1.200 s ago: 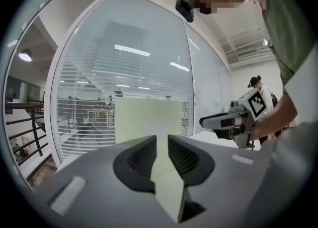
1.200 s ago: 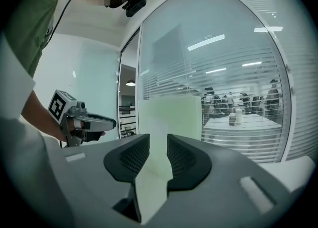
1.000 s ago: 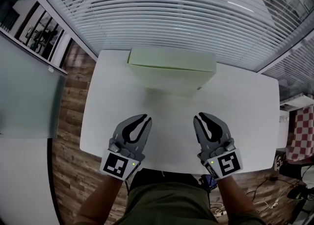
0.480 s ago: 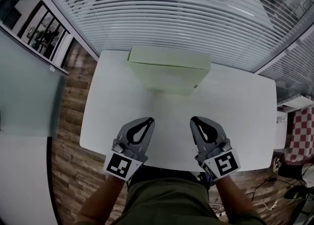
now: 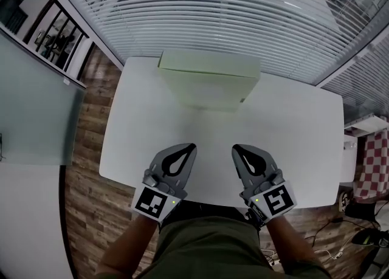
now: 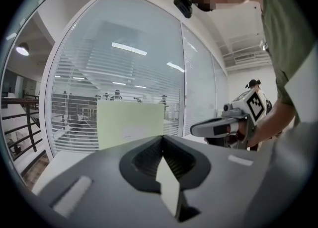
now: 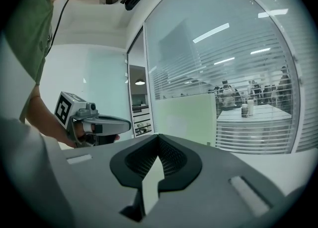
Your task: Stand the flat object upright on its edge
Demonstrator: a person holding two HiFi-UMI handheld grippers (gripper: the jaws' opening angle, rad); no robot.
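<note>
Box (image 5: 209,81) stands on edge at the far side of the table (image 5: 298,132), looking light and stiff, best held by its ends, while the left hand-held gripper (image 5: 191,146) and right hand-held gripper (image 5: 235,148) are pressed together, empty, at the table's near side.

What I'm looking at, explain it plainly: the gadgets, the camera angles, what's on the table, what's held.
No robot: a person holds a claw tool in each hand. One picture is from a head camera looking down; the other two are from cameras riding on each claw. The left claw and right claw are over the near side of the white table, both shut and empty. At the far side a pale green flat box stands on its edge.
</note>
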